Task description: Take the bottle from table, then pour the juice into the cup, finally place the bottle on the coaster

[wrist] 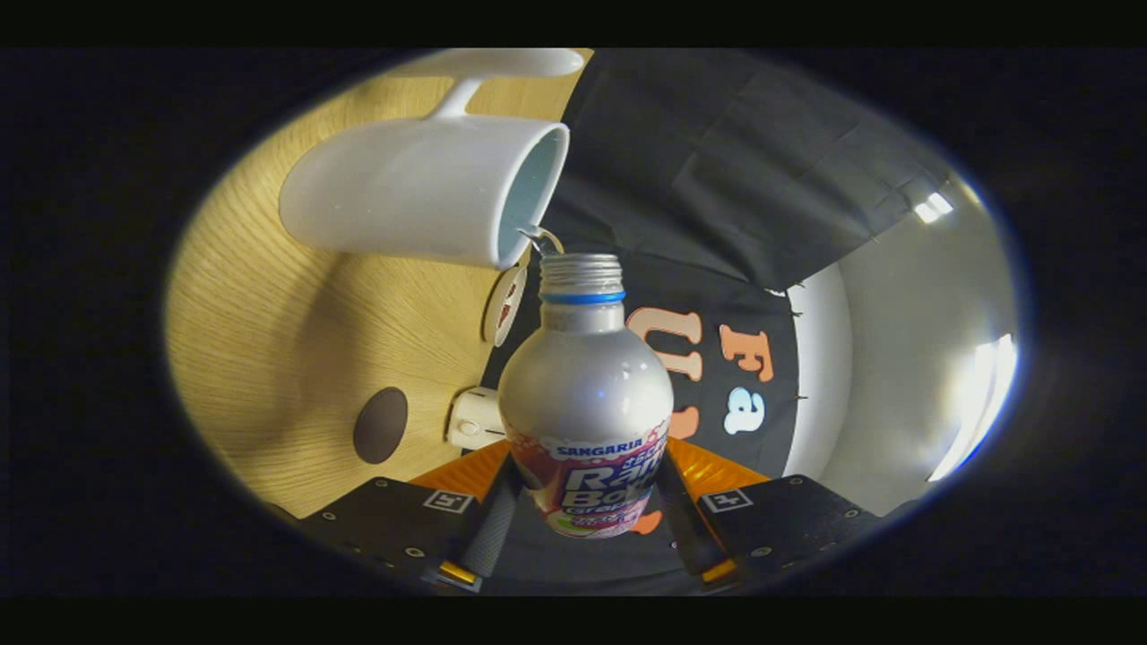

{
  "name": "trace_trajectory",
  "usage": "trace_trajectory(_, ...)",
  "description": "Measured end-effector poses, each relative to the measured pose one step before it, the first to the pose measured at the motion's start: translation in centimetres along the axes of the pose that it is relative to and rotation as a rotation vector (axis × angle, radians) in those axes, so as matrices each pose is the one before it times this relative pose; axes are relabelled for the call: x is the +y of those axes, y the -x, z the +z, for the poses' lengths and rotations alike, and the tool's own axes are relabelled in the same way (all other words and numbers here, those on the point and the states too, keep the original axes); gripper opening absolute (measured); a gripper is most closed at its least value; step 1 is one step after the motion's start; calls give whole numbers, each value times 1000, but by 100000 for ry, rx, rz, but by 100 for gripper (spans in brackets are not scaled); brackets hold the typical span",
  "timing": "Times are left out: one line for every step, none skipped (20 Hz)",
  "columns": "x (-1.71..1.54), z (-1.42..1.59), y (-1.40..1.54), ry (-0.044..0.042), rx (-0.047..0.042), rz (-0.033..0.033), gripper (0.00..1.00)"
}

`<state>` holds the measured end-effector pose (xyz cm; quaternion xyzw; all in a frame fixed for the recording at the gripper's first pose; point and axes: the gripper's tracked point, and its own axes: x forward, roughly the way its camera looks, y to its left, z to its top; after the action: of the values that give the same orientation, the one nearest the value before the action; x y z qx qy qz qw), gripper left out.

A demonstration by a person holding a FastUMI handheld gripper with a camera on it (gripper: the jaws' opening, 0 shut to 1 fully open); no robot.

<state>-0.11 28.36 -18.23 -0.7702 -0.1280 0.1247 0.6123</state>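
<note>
My gripper [587, 515] is shut on a silver bottle [584, 385] with a colourful label, one finger [495, 524] pressing on each side of its lower body. The bottle is uncapped and tipped, its threaded neck with a blue ring pointing at the rim of a white mug [421, 188]. The mug stands on the wooden table [260, 358], just beyond the bottle's mouth. A thin stream of liquid [540, 236] runs from the mouth over the mug's rim. A dark brown round coaster [380, 425] lies flat on the table beside the fingers, apart from the mug.
A pale round disc [504, 305] lies on the table between the mug and the bottle's neck. A small white block [473, 418] sits near the table's edge by the bottle's body. A second white object [502, 63] lies past the mug's handle. Black cloth hangs behind the table.
</note>
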Motion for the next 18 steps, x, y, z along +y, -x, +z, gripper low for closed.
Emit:
trace_trajectory(21,132,95,216,-399,73,77)
trace_trajectory(-110,-64,-209,182,-153,-287,77)
trace_trajectory(15,138,91,51,-205,-48,77)
trace_trajectory(-8,-6,-58,0,-203,-84,77)
trace_trajectory(7,89,3,60,-241,16,77)
trace_trajectory(-78,-31,-109,289,-400,-169,77)
trace_trajectory(-118,81,73,419,-375,-328,77)
trace_trajectory(-52,13,23,156,-234,-324,77)
trace_trajectory(20,51,-19,238,-269,-146,77)
trace_trajectory(47,131,81,373,-535,29,77)
trace_trajectory(-186,47,-116,470,-387,14,77)
trace_trajectory(-72,9,105,401,-438,98,77)
trace_trajectory(36,-111,-27,173,-212,92,77)
trace_trajectory(-65,-64,-159,148,-178,105,77)
trace_trajectory(5,-184,-197,195,-114,-165,77)
trace_trajectory(-21,-31,-24,255,-223,-128,77)
trace_trajectory(-143,104,-41,181,-282,-235,77)
trace_trajectory(-157,8,-92,358,-281,-216,77)
